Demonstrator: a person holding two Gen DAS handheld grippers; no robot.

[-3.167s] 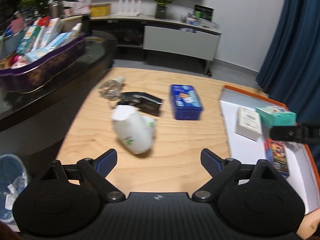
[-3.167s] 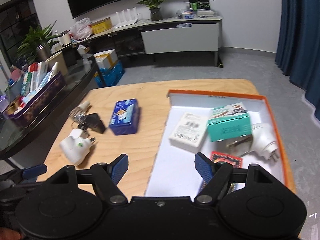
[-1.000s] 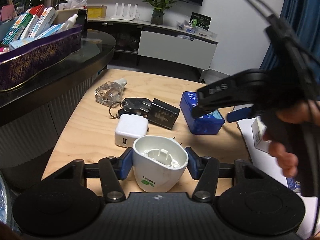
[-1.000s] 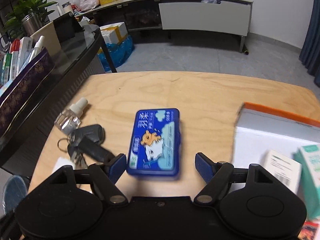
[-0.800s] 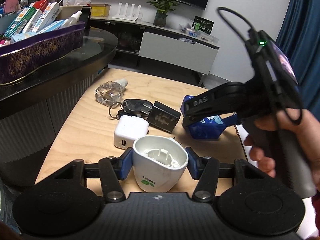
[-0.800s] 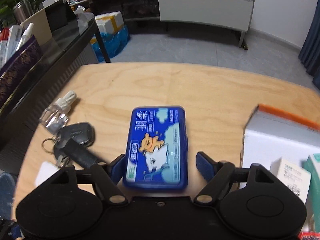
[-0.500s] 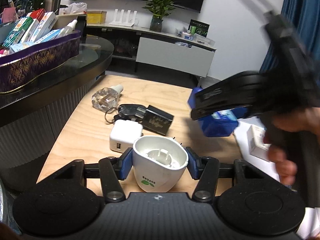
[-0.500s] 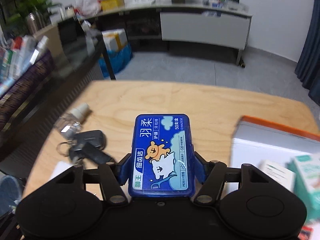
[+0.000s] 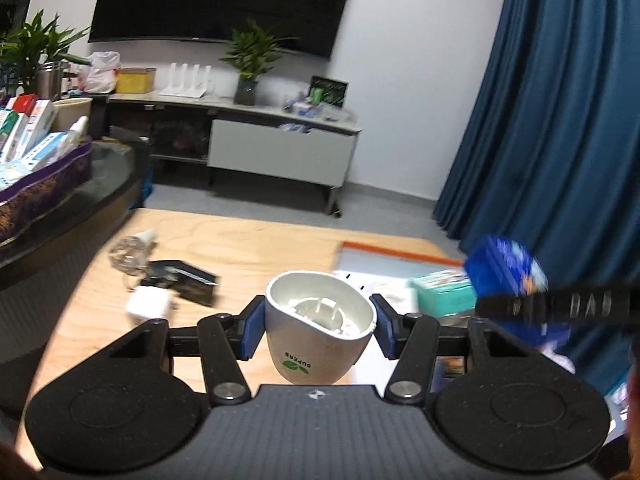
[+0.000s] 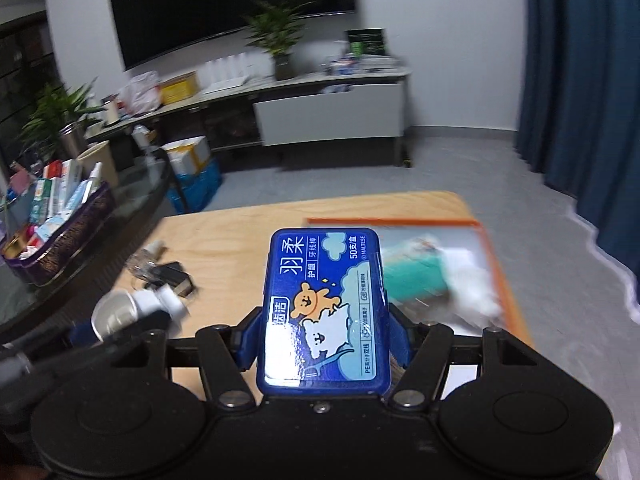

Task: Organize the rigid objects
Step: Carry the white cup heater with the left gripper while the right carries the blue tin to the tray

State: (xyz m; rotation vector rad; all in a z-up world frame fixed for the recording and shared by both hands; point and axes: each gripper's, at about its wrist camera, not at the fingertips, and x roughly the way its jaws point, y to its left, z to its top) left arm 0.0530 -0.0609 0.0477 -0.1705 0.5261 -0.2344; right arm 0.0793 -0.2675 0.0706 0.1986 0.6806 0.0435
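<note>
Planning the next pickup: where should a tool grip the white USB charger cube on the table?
Grip the white USB charger across its two flat opposite sides, coming from above. It lies flat on the wooden table, and the black adapter crowds its far side.

Both items left the wooden table (image 9: 248,252): the left gripper (image 9: 318,322) lifted the white plug-in device (image 9: 320,328), while the right gripper (image 10: 324,340) raised the blue floss box (image 10: 326,308) toward the orange-rimmed tray (image 10: 496,256).

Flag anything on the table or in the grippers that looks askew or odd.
Nothing looks damaged or spilled. The left gripper holds the white plug-in open end up; the right gripper clamps the blue tin flat. On the table, the charger, black adapter and bottle remain in a loose cluster, unsorted.
</note>
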